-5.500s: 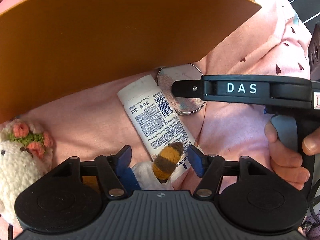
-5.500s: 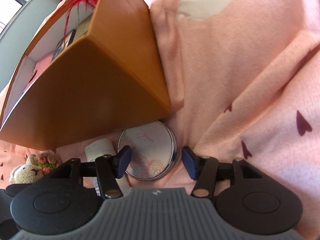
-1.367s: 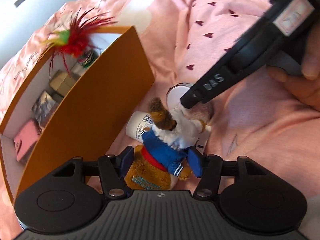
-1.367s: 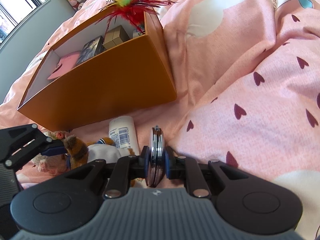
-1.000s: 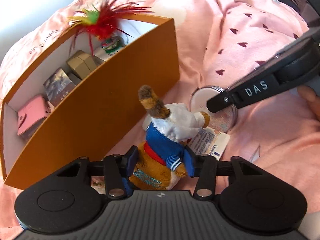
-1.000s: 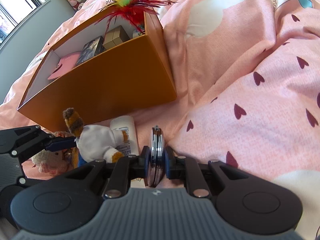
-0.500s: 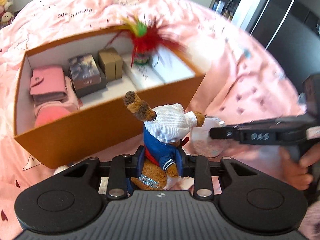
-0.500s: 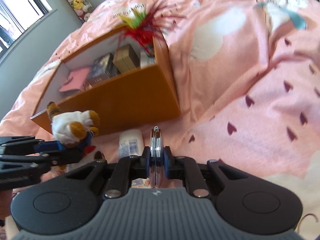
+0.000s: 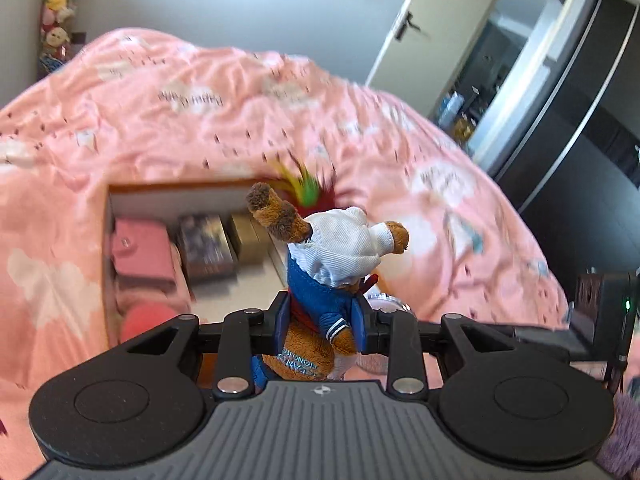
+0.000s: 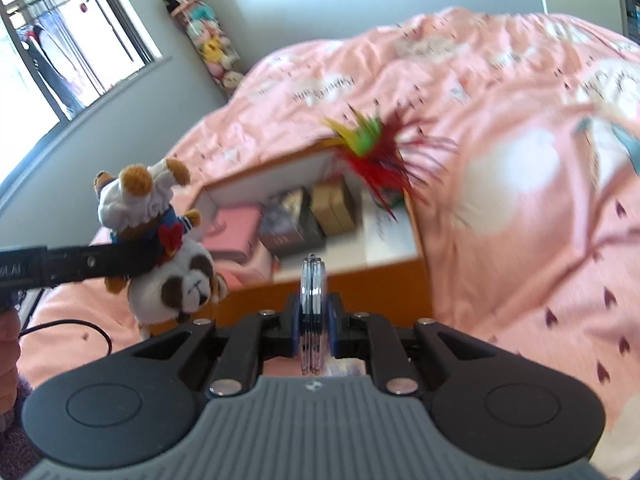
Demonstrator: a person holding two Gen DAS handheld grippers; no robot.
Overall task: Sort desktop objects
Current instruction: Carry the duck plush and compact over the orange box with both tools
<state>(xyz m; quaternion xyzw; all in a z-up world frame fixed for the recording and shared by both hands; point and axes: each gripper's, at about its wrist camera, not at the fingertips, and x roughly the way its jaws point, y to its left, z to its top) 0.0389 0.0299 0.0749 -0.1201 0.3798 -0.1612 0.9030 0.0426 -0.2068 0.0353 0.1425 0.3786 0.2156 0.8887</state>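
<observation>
Left gripper (image 9: 320, 322): we see its fingers (image 9: 282, 316) pressed on the body of the plush toy (image 9: 332, 256), which hangs head down (the right wrist view shows the face below the fingers). The jaws closed further within the last second and have settled on the toy.
Right gripper (image 10: 314, 324): its fingers (image 10: 294, 326) are nearly together, clamped on the round compact mirror (image 10: 313, 304), held on edge with its rim pointing up.
Plush toy: in the air above the near wall of the orange box (image 10: 384, 284), toward the box's left end as we see it from the right wrist view.
Compact mirror: in the air too, in front of the box's near wall, about at its middle.
Orange box: open on top, lying on the pink bedspread (image 9: 200, 120).
Inside the box: a pink wallet (image 9: 140, 252) at the left end, then a dark card box (image 9: 204, 244), then a tan box (image 9: 250, 238); a red and green feather toy (image 10: 376, 156) stands at the right end.
Beyond the box: a hanging column of soft toys (image 10: 204, 36) against the grey wall (blurred; we cannot tell them apart).
</observation>
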